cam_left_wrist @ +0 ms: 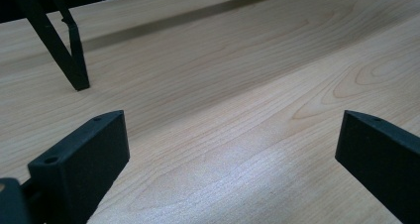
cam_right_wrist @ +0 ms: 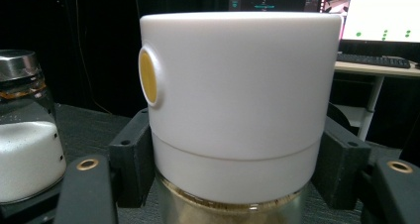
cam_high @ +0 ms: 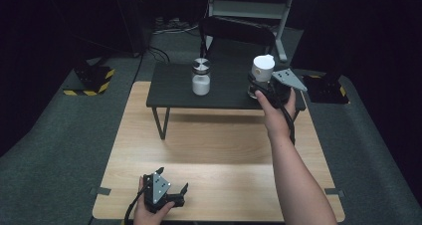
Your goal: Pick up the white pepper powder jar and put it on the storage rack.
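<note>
From above, your right hand-held gripper (cam_high: 260, 87) clamps the white-capped jar (cam_high: 262, 68) at the right end of the small black table (cam_high: 174, 88), well apart from the salt jar (cam_high: 201, 76). Your left hand-held gripper (cam_high: 171, 181) rests near the wooden table (cam_high: 209, 150) edge.

In the left gripper view, its jaws stand wide over bare wood.

In the right gripper view, both jaws press the jar's white cap (cam_right_wrist: 237, 95).

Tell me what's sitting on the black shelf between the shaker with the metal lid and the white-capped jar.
Nothing: the high view shows bare black shelf between shaker and white-capped jar.
</note>
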### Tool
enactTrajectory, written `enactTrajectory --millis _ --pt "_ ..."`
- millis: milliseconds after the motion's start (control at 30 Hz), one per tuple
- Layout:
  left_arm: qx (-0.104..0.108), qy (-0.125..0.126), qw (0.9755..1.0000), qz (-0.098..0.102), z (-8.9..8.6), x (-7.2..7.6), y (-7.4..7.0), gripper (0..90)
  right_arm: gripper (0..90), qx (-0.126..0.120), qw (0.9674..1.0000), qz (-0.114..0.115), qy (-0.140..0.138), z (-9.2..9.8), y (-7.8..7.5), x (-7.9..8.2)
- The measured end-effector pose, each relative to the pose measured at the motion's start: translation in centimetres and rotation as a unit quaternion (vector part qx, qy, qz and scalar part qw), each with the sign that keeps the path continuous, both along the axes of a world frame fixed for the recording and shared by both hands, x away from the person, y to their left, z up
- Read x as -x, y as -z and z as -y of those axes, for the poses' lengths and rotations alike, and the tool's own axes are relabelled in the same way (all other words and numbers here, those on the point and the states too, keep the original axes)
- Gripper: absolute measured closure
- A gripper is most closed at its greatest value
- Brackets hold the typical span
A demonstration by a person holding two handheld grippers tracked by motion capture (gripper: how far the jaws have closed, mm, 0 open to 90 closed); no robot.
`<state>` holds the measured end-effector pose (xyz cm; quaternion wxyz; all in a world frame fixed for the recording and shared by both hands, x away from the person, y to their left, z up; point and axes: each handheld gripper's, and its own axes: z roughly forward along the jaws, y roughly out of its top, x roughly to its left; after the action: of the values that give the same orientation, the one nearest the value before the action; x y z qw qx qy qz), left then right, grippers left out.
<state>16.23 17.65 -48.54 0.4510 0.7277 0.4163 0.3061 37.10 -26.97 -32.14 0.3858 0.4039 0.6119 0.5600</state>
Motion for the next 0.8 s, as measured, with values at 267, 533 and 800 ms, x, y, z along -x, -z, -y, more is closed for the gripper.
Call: enactTrajectory --millis 267,533,800 --pt "0.002 -0.001 1.0000 -0.002 -0.02 -0.05 -0.04 0.7 30.0 -0.004 0.9999 -0.012 0.001 0.21 -0.58 0.03" --pt "0.001 -0.001 1.0000 -0.003 -0.01 -0.07 -0.05 0.7 30.0 0.007 0.9999 -0.015 -0.003 0.28 -0.94 -0.01" --pt "0.002 -0.001 1.0000 -0.003 -0.04 -0.09 -0.05 0.7 30.0 0.012 0.9998 -0.013 -0.002 0.14 -0.95 0.07"
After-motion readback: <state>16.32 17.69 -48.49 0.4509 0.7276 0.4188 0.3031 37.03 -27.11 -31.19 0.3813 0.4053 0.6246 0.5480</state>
